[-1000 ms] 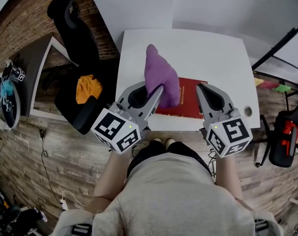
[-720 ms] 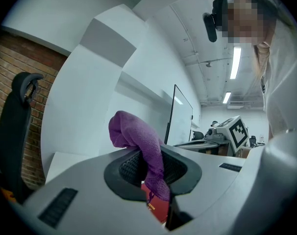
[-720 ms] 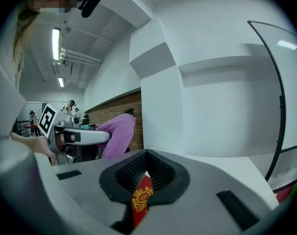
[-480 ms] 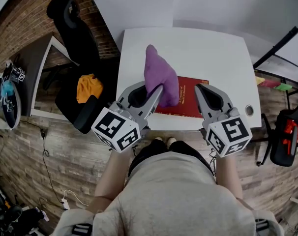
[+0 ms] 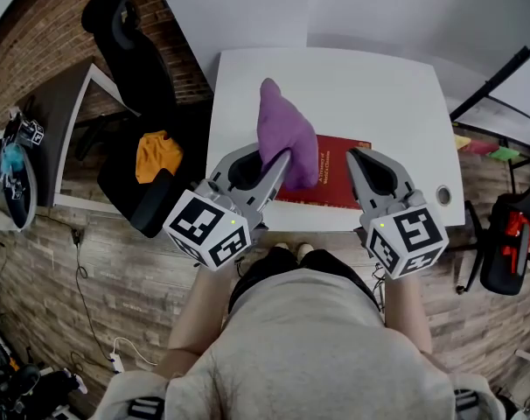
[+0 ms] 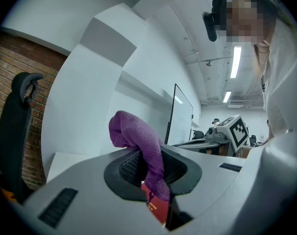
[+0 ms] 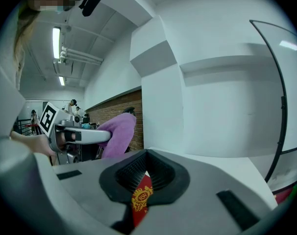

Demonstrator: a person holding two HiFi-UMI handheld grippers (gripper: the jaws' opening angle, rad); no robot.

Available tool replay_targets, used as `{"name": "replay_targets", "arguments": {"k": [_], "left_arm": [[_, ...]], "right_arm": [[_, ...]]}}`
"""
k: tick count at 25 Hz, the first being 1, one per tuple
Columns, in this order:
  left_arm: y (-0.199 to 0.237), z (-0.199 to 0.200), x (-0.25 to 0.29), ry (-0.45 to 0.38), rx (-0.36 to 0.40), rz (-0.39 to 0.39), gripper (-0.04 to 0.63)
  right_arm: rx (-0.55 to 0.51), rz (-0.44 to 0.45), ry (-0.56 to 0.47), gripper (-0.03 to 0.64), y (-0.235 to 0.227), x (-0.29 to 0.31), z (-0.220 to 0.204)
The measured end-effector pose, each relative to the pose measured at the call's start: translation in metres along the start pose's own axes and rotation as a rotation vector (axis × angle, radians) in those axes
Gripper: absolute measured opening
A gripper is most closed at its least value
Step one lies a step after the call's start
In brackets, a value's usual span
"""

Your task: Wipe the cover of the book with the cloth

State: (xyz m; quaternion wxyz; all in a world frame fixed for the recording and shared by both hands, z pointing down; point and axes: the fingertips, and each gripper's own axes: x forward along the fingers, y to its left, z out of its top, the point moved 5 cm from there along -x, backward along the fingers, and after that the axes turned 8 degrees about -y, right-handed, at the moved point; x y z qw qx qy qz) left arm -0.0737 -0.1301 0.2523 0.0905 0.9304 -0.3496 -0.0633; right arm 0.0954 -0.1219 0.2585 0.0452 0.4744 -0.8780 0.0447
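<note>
A red book (image 5: 337, 180) with gold print lies at the near edge of the white table (image 5: 361, 86). My left gripper (image 5: 281, 163) is shut on a purple cloth (image 5: 286, 136). The cloth stands up in a bunch above the jaws and hangs down onto the left part of the cover. In the left gripper view the cloth (image 6: 138, 136) runs between the pads, with the book (image 6: 157, 210) below it. My right gripper (image 5: 356, 156) sits over the book's right end with its jaws closed. Through their slit I see a strip of the cover's gold crest (image 7: 141, 199).
A black office chair (image 5: 129, 51) stands left of the table with an orange cloth (image 5: 157, 157) on a seat. A side desk (image 5: 64, 138) lies further left. The table has a cable hole (image 5: 440, 197) near its right edge. Another chair (image 5: 510, 234) stands at the right.
The left gripper and cloth have edged slightly left, showing a little more of the cover's print. The right gripper has hardly moved.
</note>
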Motion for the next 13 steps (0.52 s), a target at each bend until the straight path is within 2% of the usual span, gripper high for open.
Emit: {"name": "replay_targets", "arguments": {"k": [13], "left_arm": [[-0.0036, -0.0021, 0.0034, 0.012, -0.010, -0.019, 0.067]], "right_arm": [[-0.011, 0.004, 0.014, 0.021, -0.0016, -0.0026, -0.0030]]}}
